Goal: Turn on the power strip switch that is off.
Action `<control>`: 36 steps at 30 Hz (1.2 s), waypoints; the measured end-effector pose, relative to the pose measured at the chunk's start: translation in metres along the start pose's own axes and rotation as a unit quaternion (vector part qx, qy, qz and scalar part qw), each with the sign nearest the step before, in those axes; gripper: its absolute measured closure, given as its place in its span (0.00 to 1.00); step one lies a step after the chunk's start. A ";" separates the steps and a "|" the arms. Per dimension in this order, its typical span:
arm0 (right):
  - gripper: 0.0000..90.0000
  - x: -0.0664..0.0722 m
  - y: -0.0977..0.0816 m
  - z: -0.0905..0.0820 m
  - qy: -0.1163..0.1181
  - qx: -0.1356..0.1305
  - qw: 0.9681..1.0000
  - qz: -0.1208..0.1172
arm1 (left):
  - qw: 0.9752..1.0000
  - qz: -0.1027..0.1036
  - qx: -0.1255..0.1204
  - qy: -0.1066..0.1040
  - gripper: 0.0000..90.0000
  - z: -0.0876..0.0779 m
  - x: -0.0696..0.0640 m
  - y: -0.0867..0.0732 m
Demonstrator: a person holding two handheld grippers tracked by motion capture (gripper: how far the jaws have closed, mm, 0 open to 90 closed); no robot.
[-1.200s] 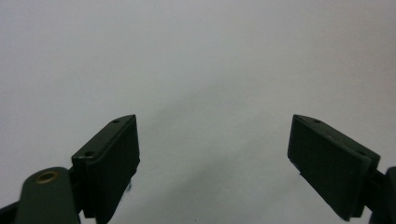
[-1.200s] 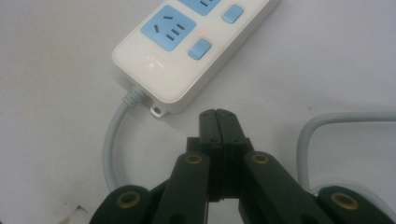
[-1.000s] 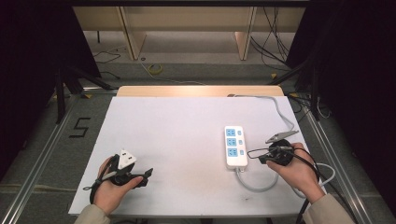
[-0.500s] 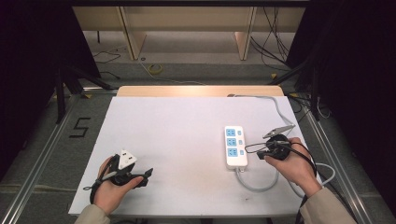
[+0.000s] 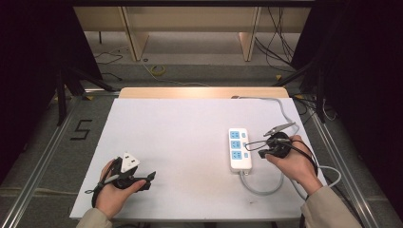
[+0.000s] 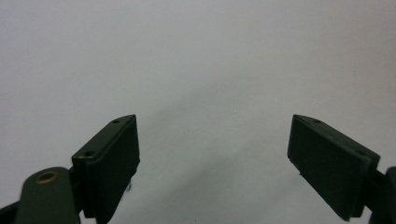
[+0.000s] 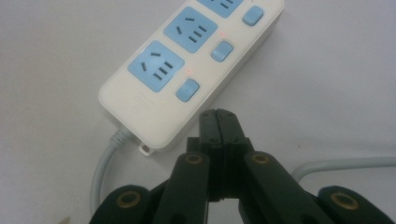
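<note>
Our right gripper, jaws pressed together and empty, sits just beside the near end of the power strip on the white worktop, likely aiming for a blue switch. We should press with the tip squarely. Our left gripper rests wide apart and empty.
</note>
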State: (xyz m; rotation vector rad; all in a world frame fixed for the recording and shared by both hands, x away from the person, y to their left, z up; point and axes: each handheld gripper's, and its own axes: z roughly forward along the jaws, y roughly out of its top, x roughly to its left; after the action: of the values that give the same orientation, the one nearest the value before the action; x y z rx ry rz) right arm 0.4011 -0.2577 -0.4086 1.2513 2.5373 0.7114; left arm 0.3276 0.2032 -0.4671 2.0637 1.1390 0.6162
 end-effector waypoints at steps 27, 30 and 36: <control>1.00 -0.006 0.028 0.009 -0.003 0.010 1.000 -0.002 | 1.000 0.010 0.007 -0.005 0.19 0.003 -0.006 -0.001; 1.00 -0.007 0.031 0.010 -0.004 0.011 1.000 -0.003 | 1.000 0.010 0.007 -0.006 0.19 0.003 -0.005 -0.001; 1.00 -0.006 0.039 0.014 -0.004 0.016 1.000 -0.005 | 1.000 0.009 0.005 -0.005 0.19 0.003 -0.006 0.000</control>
State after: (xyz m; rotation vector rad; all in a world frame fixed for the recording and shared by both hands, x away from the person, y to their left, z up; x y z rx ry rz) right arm 0.4369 -0.2378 -0.4005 1.2484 2.5559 0.6653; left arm 0.3265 0.1975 -0.4697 2.0856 1.1201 0.6100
